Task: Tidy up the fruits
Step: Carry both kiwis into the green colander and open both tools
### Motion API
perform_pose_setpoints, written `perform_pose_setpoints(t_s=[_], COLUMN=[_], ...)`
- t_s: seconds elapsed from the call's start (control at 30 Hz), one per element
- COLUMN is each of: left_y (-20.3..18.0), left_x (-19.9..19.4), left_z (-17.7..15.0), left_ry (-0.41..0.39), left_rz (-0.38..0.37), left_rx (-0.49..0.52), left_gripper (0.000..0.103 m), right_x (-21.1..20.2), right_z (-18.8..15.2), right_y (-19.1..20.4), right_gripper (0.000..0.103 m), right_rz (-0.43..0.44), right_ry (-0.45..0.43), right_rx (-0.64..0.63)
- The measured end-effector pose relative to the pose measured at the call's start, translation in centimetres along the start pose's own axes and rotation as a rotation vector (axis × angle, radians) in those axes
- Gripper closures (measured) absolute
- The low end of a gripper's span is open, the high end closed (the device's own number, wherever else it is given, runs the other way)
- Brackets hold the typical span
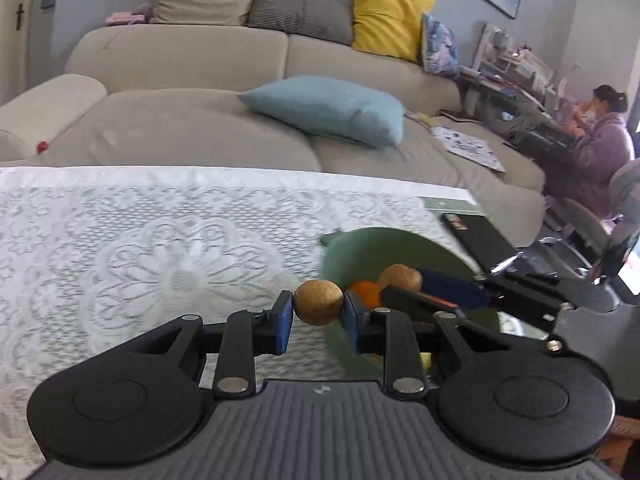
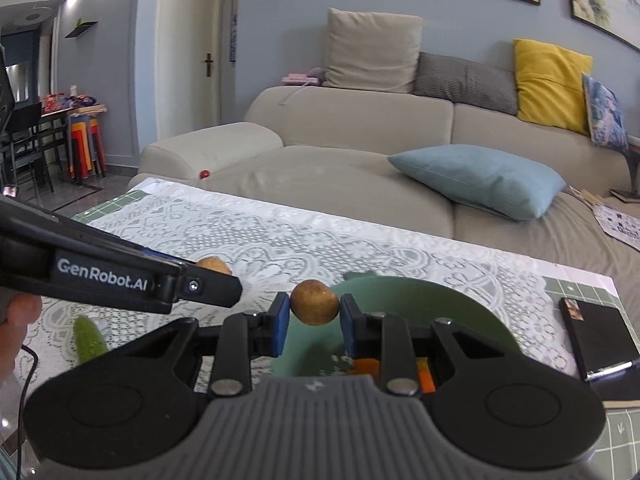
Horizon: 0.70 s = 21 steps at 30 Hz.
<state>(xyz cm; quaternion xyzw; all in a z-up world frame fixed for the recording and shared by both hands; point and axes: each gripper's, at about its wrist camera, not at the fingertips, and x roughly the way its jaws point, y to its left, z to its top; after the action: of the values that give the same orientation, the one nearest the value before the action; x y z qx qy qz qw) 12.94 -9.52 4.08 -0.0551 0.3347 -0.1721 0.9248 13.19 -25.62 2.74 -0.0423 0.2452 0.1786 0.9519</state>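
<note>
My left gripper (image 1: 319, 307) is shut on a small round brown fruit (image 1: 319, 302) held above the table, just left of a green bowl (image 1: 400, 248). The bowl holds an orange fruit (image 1: 366, 293). My right gripper (image 2: 314, 309) is shut on a second brown fruit (image 2: 314, 302) above the green bowl's (image 2: 420, 300) left edge. In the left wrist view the right gripper (image 1: 404, 282) reaches in from the right with its brown fruit (image 1: 400, 277) over the bowl. In the right wrist view the left gripper (image 2: 216, 276) comes in from the left with its fruit (image 2: 214, 265).
A white lace cloth (image 1: 160, 248) covers the table. A green cucumber (image 2: 90, 340) lies at the table's front left. A black notebook (image 2: 596, 336) lies right of the bowl. A beige sofa (image 2: 360, 128) with cushions stands behind the table. A person (image 1: 600, 140) sits at far right.
</note>
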Motion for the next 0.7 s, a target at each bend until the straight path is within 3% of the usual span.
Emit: perform_pose_setpoints(t_s=[0.27, 0.7], left_y=[-2.7, -3.2], left_x=[2.4, 6.8], left_z=[0.3, -0.3], left_ry=[0.019, 0.118], left_rz=[-0.090, -0.056], left_rx=[0.007, 0.002], left_gripper=[0.073, 0.073], right_x=[-0.1, 1.2], right_z=[-0.9, -2.2], right_y=[-3.4, -5.0], right_gripper=[0.079, 0.079], right_rz=[-0.017, -0.039], right_ry=[0.025, 0.092], right_rx=[0.065, 0.042])
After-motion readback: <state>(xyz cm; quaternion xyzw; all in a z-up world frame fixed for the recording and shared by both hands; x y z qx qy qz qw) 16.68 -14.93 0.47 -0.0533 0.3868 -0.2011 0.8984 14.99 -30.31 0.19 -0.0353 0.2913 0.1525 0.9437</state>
